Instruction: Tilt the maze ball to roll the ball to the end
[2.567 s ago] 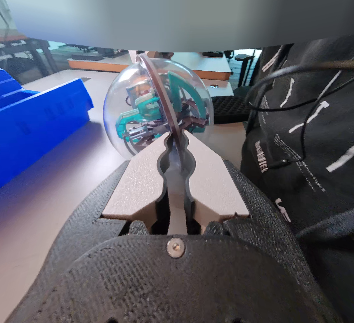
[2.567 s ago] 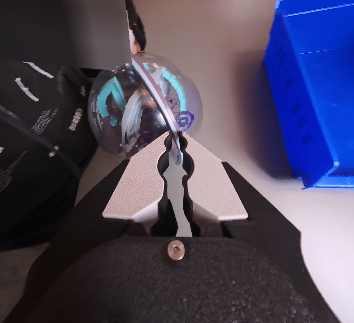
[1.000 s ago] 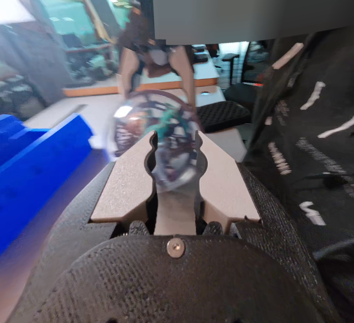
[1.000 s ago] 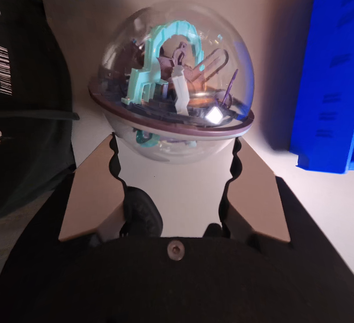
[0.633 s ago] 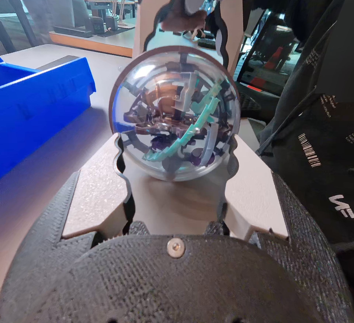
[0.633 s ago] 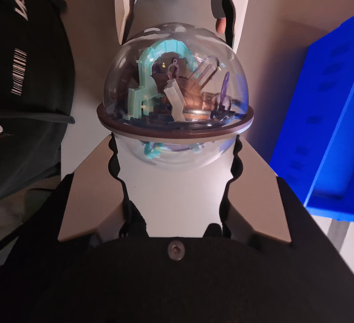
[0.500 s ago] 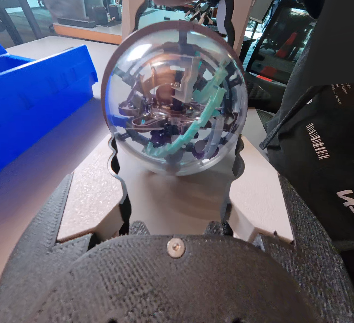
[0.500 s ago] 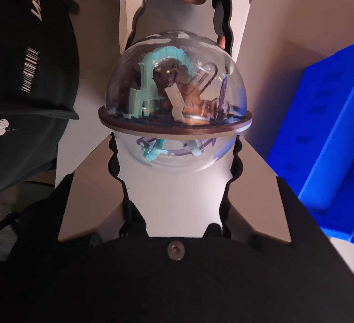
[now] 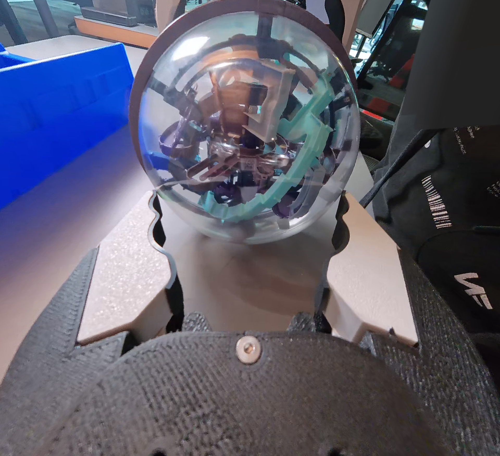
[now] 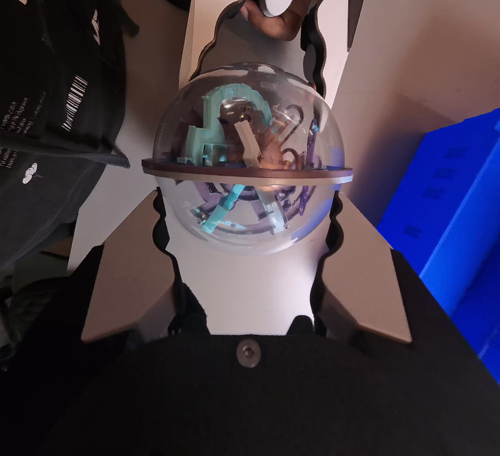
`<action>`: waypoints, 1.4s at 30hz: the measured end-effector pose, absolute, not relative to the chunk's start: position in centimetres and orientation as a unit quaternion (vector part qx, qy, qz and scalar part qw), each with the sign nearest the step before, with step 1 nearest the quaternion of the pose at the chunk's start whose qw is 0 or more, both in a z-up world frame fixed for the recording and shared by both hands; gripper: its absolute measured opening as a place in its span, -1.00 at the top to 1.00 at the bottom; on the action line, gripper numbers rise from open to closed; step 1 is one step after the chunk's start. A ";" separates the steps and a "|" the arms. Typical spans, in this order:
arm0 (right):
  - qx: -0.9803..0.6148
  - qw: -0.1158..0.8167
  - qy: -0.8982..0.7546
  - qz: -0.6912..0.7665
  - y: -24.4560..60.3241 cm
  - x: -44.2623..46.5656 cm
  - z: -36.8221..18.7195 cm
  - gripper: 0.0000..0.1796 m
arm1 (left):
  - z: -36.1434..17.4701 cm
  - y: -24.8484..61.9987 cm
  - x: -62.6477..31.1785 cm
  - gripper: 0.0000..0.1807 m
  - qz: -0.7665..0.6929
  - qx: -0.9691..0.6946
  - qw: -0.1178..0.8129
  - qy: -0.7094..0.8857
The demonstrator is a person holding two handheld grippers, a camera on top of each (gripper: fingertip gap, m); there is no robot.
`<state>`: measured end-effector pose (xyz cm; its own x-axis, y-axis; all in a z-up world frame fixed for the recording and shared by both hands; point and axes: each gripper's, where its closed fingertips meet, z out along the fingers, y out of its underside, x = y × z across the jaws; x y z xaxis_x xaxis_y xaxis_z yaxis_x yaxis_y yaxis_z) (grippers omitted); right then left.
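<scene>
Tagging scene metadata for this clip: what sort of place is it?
Probably an office or lab workspace. Behind the maze ball are long orange-edged desks and a dark office chair; a blue storage bin sits on the pale table.

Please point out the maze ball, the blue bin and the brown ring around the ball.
maze ball (image 9: 244,129): left wrist view, front of the clear shell.
blue bin (image 9: 62,107): left wrist view, its near side wall.
brown ring (image 10: 247,172): right wrist view, middle of the band's edge.

Both wrist cameras looking forward along own tool, facing each other, sharing maze ball (image 9: 244,129) (image 10: 247,159) close up.
</scene>
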<state>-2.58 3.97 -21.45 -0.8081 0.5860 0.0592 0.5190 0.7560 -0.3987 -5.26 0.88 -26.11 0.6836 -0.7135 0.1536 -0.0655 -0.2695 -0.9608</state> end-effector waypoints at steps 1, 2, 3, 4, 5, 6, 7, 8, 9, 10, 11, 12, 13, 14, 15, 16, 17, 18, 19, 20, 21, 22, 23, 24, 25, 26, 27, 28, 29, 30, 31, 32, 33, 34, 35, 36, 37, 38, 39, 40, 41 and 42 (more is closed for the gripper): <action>-0.295 0.097 -0.932 0.185 3.9 -2.5 -21.4 -0.33 | -26.1 0.8 -5.2 -0.41 -0.294 -0.738 0.546 0.267; -0.294 0.104 -0.932 0.186 3.8 -2.3 -21.5 -0.33 | -26.1 0.8 -5.1 -0.41 -0.289 -0.737 0.548 0.270; -0.293 0.112 -0.931 0.187 3.7 -2.1 -21.5 -0.34 | -26.1 0.7 -5.0 -0.41 -0.284 -0.736 0.550 0.275; -0.293 0.121 -0.929 0.190 3.6 -1.9 -21.5 -0.34 | -26.0 0.7 -4.9 -0.41 -0.278 -0.735 0.552 0.280; -0.293 0.131 -0.927 0.192 3.5 -1.7 -21.5 -0.34 | -26.0 0.6 -4.7 -0.41 -0.273 -0.733 0.554 0.286; -0.293 0.140 -0.926 0.194 3.4 -1.5 -21.5 -0.34 | -25.9 0.6 -4.6 -0.41 -0.270 -0.731 0.556 0.291; -0.292 0.150 -0.924 0.196 3.3 -1.2 -21.5 -0.34 | -25.9 0.5 -4.4 -0.41 -0.266 -0.728 0.558 0.296; -0.291 0.159 -0.923 0.196 3.2 -1.0 -21.6 -0.34 | -25.9 0.5 -4.3 -0.41 -0.261 -0.725 0.562 0.301; -0.290 0.167 -0.922 0.195 3.1 -0.9 -21.6 -0.34 | -25.8 0.5 -4.2 -0.41 -0.257 -0.722 0.565 0.306; -0.288 0.174 -0.921 0.194 3.1 -0.7 -21.6 -0.34 | -25.8 0.4 -4.1 -0.41 -0.253 -0.719 0.568 0.311; -0.286 0.179 -0.922 0.192 3.0 -0.6 -21.6 -0.34 | -25.8 0.4 -4.0 -0.41 -0.249 -0.716 0.570 0.315; -0.284 0.183 -0.922 0.189 2.8 -0.5 -21.6 -0.34 | -25.8 0.4 -3.9 -0.41 -0.245 -0.714 0.573 0.319; -0.281 0.185 -0.923 0.189 2.7 -0.4 -21.5 -0.34 | -25.9 0.3 -3.8 -0.40 -0.241 -0.713 0.575 0.322; -0.278 0.185 -0.923 0.191 2.4 -0.5 -21.4 -0.34 | -26.1 0.3 -3.7 -0.40 -0.238 -0.713 0.573 0.327; -0.275 0.184 -0.924 0.193 2.2 -0.5 -21.3 -0.34 | -26.4 0.3 -3.6 -0.40 -0.234 -0.716 0.568 0.331; -0.272 0.182 -0.925 0.194 2.0 -0.5 -21.2 -0.34 | -26.6 0.3 -3.5 -0.40 -0.230 -0.719 0.564 0.336; -0.269 0.180 -0.926 0.192 1.8 -0.6 -21.2 -0.34 | -26.9 0.3 -3.5 -0.40 -0.225 -0.722 0.560 0.340; -0.267 0.179 -0.927 0.190 1.7 -0.7 -21.2 -0.34 | -27.0 0.3 -3.5 -0.40 -0.222 -0.724 0.558 0.341; -0.267 0.177 -0.928 0.188 1.7 -0.8 -21.2 -0.34 | -27.1 0.3 -3.6 -0.40 -0.220 -0.724 0.557 0.342; -0.266 0.175 -0.929 0.186 1.6 -0.9 -21.2 -0.34 | -27.1 0.2 -3.6 -0.40 -0.221 -0.725 0.557 0.340; -0.266 0.172 -0.930 0.185 1.6 -0.9 -21.2 -0.34 | -27.2 0.2 -3.7 -0.39 -0.221 -0.726 0.556 0.339; -0.266 0.168 -0.932 0.183 1.6 -1.0 -21.2 -0.34 | -27.2 0.2 -3.7 -0.39 -0.221 -0.728 0.555 0.337; -0.266 0.163 -0.933 0.180 1.7 -1.1 -21.2 -0.34 | -27.2 0.2 -3.7 -0.39 -0.223 -0.729 0.554 0.335; -0.267 0.158 -0.934 0.177 1.7 -1.2 -21.2 -0.34 | -27.2 0.2 -3.8 -0.39 -0.225 -0.730 0.553 0.332; -0.267 0.153 -0.935 0.175 1.8 -1.3 -21.2 -0.34 | -27.2 0.2 -3.8 -0.39 -0.227 -0.732 0.552 0.330; -0.267 0.148 -0.937 0.173 1.7 -1.4 -21.2 -0.34 | -27.3 0.2 -3.9 -0.39 -0.227 -0.734 0.549 0.328; -0.267 0.142 -0.938 0.172 1.7 -1.6 -21.2 -0.34 | -27.5 0.2 -3.9 -0.39 -0.228 -0.737 0.546 0.327; -0.267 0.137 -0.939 0.170 1.7 -1.7 -21.3 -0.34 | -27.6 0.2 -4.0 -0.39 -0.229 -0.739 0.543 0.325; -0.267 0.131 -0.940 0.168 1.7 -1.8 -21.3 -0.34 | -27.7 0.2 -4.1 -0.39 -0.229 -0.743 0.539 0.324; -0.267 0.126 -0.941 0.166 1.7 -2.0 -21.3 -0.34 | -27.8 0.2 -4.1 -0.39 -0.231 -0.745 0.537 0.322; -0.267 0.121 -0.942 0.165 1.7 -2.1 -21.3 -0.34 | -27.9 0.2 -4.2 -0.39 -0.233 -0.746 0.535 0.320; -0.267 0.117 -0.942 0.163 1.7 -2.2 -21.3 -0.34 | -27.9 0.2 -4.3 -0.39 -0.236 -0.748 0.533 0.318; -0.267 0.115 -0.943 0.161 1.7 -2.3 -21.3 -0.34 | -27.9 0.2 -4.3 -0.38 -0.237 -0.749 0.532 0.316; -0.266 0.115 -0.944 0.159 1.7 -2.4 -21.3 -0.34 | -28.0 0.2 -4.4 -0.38 -0.236 -0.750 0.531 0.315; -0.264 0.114 -0.945 0.157 1.7 -2.5 -21.3 -0.34 | -28.0 0.2 -4.5 -0.38 -0.235 -0.751 0.531 0.314; -0.263 0.113 -0.945 0.155 1.7 -2.5 -21.3 -0.34 | -28.0 0.2 -4.5 -0.38 -0.236 -0.751 0.531 0.313; -0.262 0.113 -0.946 0.153 1.7 -2.6 -21.3 -0.34 | -28.0 0.2 -4.6 -0.38 -0.238 -0.752 0.530 0.312; -0.262 0.112 -0.946 0.152 1.7 -2.6 -21.3 -0.34 | -28.0 0.2 -4.6 -0.38 -0.239 -0.752 0.530 0.311; -0.262 0.111 -0.947 0.152 1.7 -2.6 -21.3 -0.34 | -28.0 0.2 -4.6 -0.37 -0.239 -0.752 0.530 0.310; -0.262 0.110 -0.947 0.152 1.7 -2.6 -21.3 -0.34 | -28.0 0.2 -4.6 -0.37 -0.239 -0.753 0.529 0.310; -0.262 0.109 -0.947 0.152 1.7 -2.6 -21.3 -0.34 | -28.0 0.2 -4.6 -0.37 -0.240 -0.753 0.529 0.309; -0.263 0.107 -0.947 0.153 1.8 -2.7 -21.3 -0.34 | -28.0 0.2 -4.6 -0.37 -0.242 -0.754 0.528 0.307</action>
